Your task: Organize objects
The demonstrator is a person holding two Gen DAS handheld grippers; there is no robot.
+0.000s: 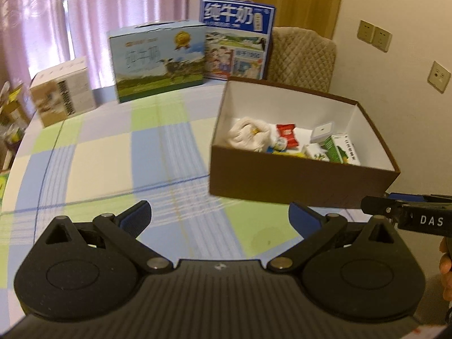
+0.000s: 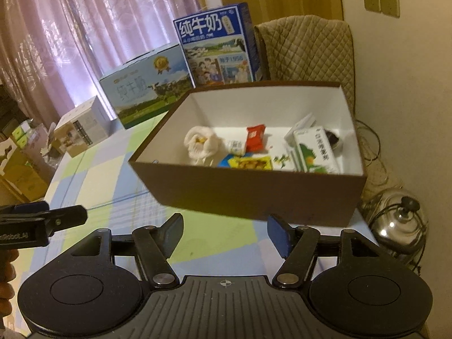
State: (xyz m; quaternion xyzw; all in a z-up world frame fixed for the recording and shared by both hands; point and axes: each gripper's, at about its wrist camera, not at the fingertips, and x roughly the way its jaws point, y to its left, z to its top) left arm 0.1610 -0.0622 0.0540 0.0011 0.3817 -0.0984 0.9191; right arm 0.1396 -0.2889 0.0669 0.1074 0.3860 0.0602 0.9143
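Brown matt cardboard box point(image 2: 248, 195), white paper-lined inside; smooth checked tablecloth point(image 1: 113, 169); glossy printed milk cartons point(image 1: 158, 59); quilted beige fabric chair cover point(image 2: 308, 50); shiny metal pot point(image 2: 395, 223).

Pink curtains point(image 1: 84, 14) filled the upper left; two milk cartons point(image 1: 158, 62) and a quilted chair point(image 1: 302, 56) stood beyond the checked table point(image 1: 113, 163).

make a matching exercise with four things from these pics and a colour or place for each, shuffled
Things:
1. snack packet
2. brown box
3. tall milk carton box
4. cloth bundle

Descriptions:
A. stands at the back of the table, blue top with white characters
B. white, at the left end inside the box
C. red, lying in the middle of the box floor
D. open on top, white inside

Pairs: 1-C, 2-D, 3-A, 4-B
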